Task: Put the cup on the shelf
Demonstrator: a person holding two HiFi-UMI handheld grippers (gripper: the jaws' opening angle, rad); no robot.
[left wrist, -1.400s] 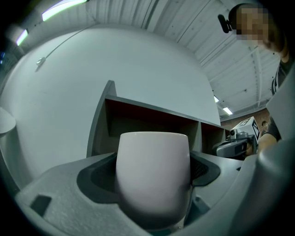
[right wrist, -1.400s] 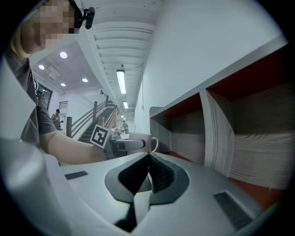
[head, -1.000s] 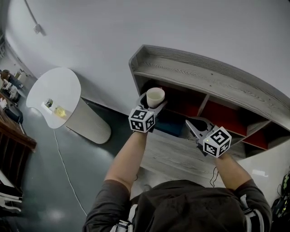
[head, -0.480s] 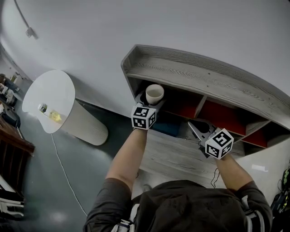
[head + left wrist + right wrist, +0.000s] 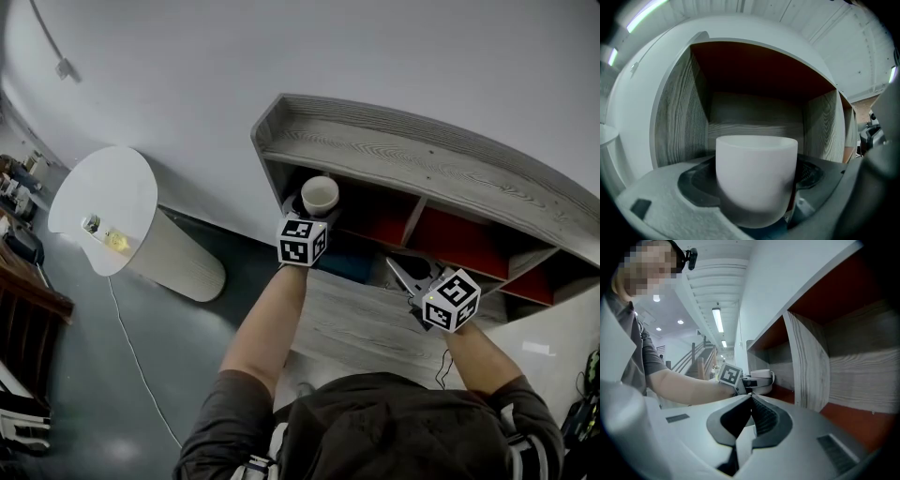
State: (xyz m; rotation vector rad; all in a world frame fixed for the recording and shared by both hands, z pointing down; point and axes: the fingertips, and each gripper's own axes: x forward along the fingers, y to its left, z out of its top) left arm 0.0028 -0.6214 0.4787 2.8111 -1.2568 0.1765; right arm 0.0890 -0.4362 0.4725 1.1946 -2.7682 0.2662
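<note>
While the cup is pinched upright by the left gripper before the leftmost shelf compartment, set-down and release are judged outstanding, and the jaws of the right gripper are pressed together, empty.

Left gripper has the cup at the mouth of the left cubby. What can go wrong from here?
1. The cup, clamped in the left gripper, does not look set down on the cubby floor yet. Opening now would likely drop or tip it.
2. The cubby is narrow and the gripper body flanks the cup widely, so it may catch the side wall on the way in.
</note>
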